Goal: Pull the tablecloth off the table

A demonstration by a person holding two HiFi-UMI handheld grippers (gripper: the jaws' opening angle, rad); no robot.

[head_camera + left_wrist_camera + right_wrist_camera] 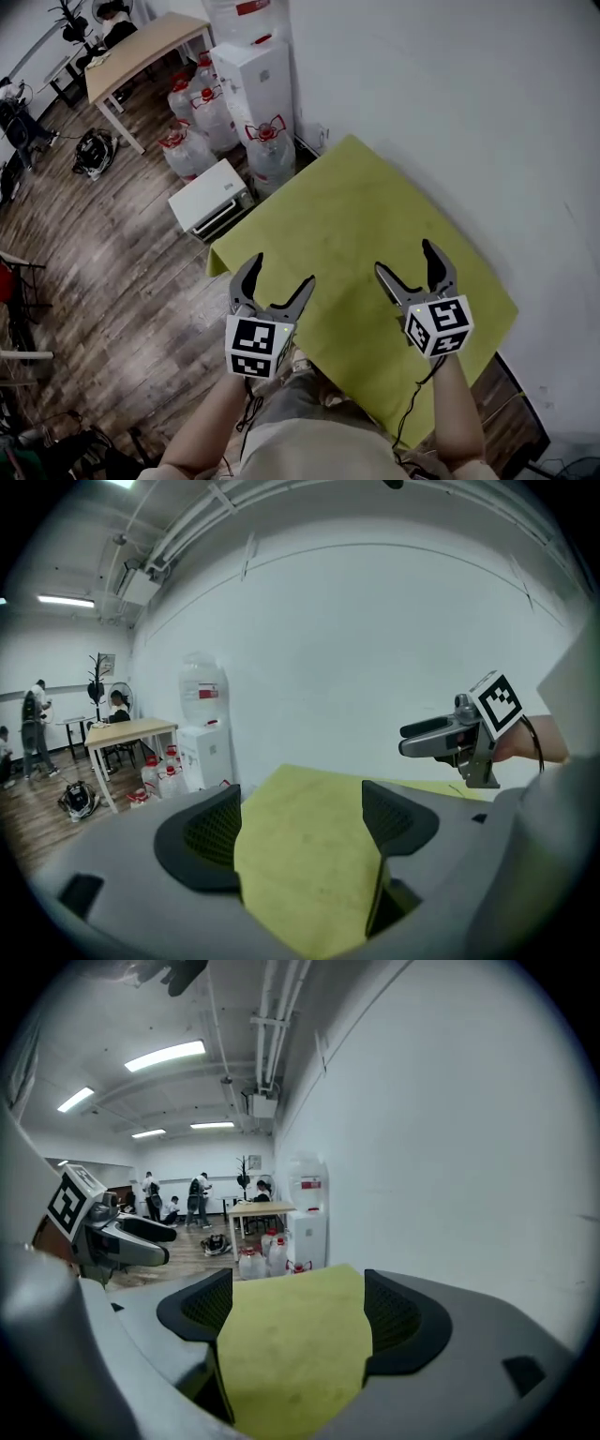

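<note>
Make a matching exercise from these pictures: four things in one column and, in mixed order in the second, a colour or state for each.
1 tablecloth
2 water bottles
3 far desk
4 left tool

A light wood top
B open, holding nothing
C yellow-green, spread flat
D red caps, standing on floor

Pairs: 1-C, 2-D, 3-A, 4-B

The tablecloth [366, 234] lies across the middle of the frame, its right edge along the wall [450, 94], with the left gripper [282, 269] and right gripper [406, 258] side by side above its lower part. Beyond its upper left corner stand water bottles [190, 150] before a water dispenser [258, 80], with a countertop oven [211, 199] on the floor below them. A desk [141, 47] sits at upper left.
</note>
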